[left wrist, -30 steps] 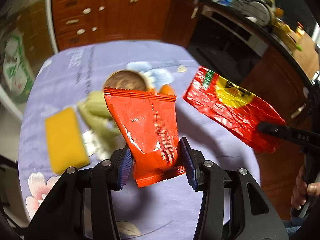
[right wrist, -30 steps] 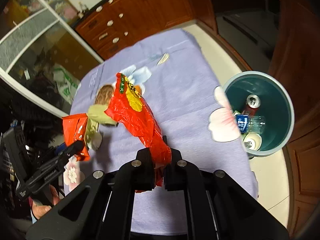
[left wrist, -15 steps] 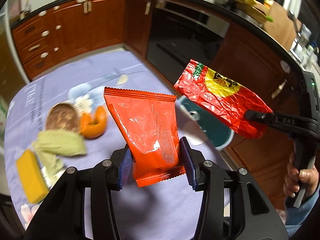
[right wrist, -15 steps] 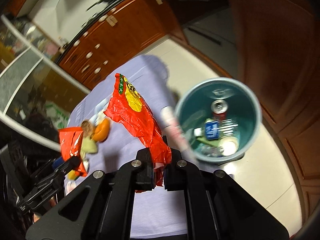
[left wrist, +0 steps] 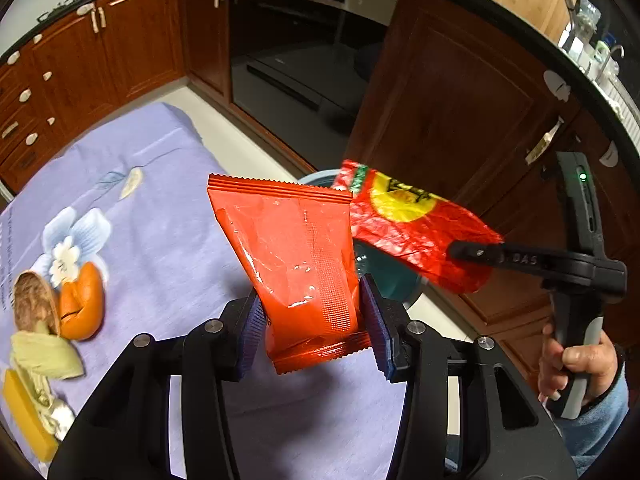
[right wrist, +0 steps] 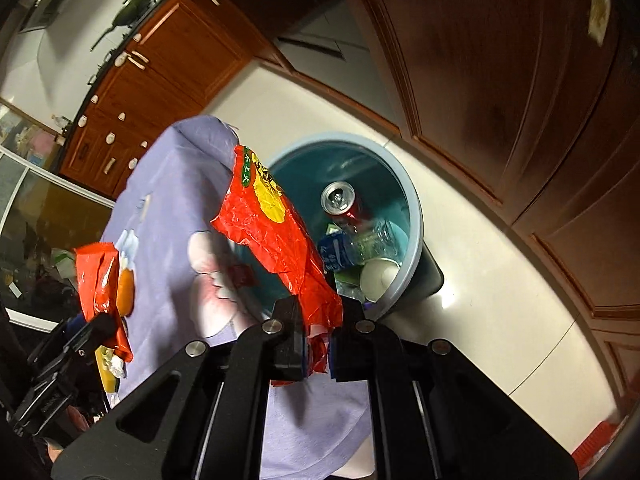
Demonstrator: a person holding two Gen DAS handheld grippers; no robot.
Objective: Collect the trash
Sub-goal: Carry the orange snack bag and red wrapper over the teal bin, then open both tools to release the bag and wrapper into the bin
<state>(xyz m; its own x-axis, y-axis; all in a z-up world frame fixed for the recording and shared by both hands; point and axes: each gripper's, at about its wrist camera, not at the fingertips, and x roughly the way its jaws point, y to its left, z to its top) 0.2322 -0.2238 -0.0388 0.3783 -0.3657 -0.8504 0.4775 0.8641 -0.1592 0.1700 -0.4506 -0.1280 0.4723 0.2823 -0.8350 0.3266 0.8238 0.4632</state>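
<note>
Lilac floral tablecloth (left wrist: 160, 216), wooden cabinets (left wrist: 452, 92) – left gripper (left wrist: 312, 332) grasping orange packet (left wrist: 296, 264), right gripper (right wrist: 318, 344) opening on red wrapper (right wrist: 276, 232)

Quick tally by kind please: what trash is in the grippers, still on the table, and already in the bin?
Wrappers held: 2, orange packet and red bag.
Left on table: 4, orange peel, brown shell, green scrap, yellow sponge.
In bin: can, bottle, cup, 3 clear.
Total: 9.

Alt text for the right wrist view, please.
The right gripper holds a crumpled red and yellow wrapper over an open teal bin holding a can and a bottle. Left of it lies a purple tablecloth; the jaws are starting to open.
</note>
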